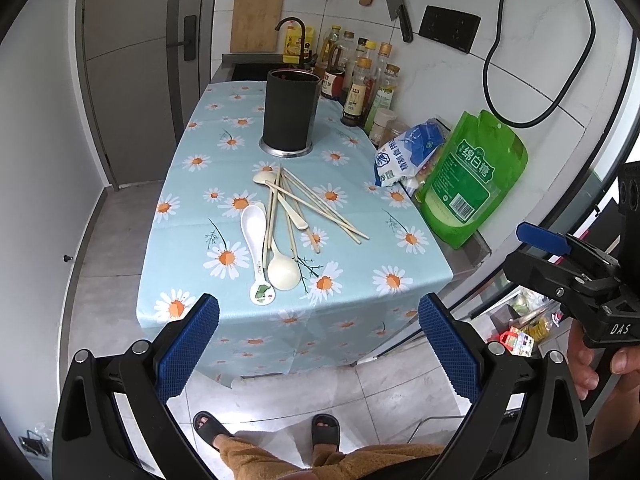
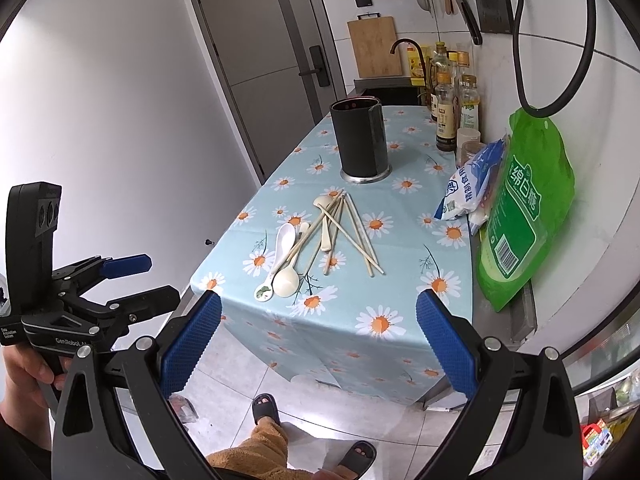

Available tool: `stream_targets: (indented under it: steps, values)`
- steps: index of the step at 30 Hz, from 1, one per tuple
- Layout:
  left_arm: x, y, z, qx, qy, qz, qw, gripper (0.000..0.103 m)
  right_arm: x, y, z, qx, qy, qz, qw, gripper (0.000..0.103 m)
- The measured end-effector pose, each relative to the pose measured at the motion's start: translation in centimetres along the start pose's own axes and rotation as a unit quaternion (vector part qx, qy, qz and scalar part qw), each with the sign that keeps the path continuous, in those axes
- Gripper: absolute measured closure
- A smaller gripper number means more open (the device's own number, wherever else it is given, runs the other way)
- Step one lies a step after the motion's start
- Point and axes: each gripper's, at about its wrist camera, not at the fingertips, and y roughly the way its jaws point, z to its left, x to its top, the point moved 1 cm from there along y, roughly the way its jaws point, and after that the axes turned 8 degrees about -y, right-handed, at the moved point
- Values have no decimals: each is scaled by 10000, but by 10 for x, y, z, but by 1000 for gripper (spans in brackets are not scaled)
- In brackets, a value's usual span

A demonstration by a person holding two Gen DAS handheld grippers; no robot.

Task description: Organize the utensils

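Observation:
A pile of utensils lies mid-counter on the daisy cloth: a white ceramic spoon, a cream spoon, another cream spoon and several wooden chopsticks. A dark cylindrical utensil holder stands behind them. My left gripper is open and empty, held off the counter's near edge; it also shows in the right wrist view. My right gripper is open and empty, also off the near edge, and shows in the left wrist view.
A green sugar bag and a blue-white bag lean on the right wall. Sauce bottles stand behind, by the sink and faucet. A knife hangs above. The person's sandalled feet are below.

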Motion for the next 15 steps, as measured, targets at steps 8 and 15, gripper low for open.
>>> stream_targets:
  steps: [8, 15]
  values:
    - [0, 6, -5, 100, -72, 59, 9999, 7, -1, 0, -6, 60, -38, 50, 10000, 6]
    - [-1, 11, -3, 224, -280, 173, 9992, 7, 0, 3, -21, 216, 8, 130, 9997, 6]
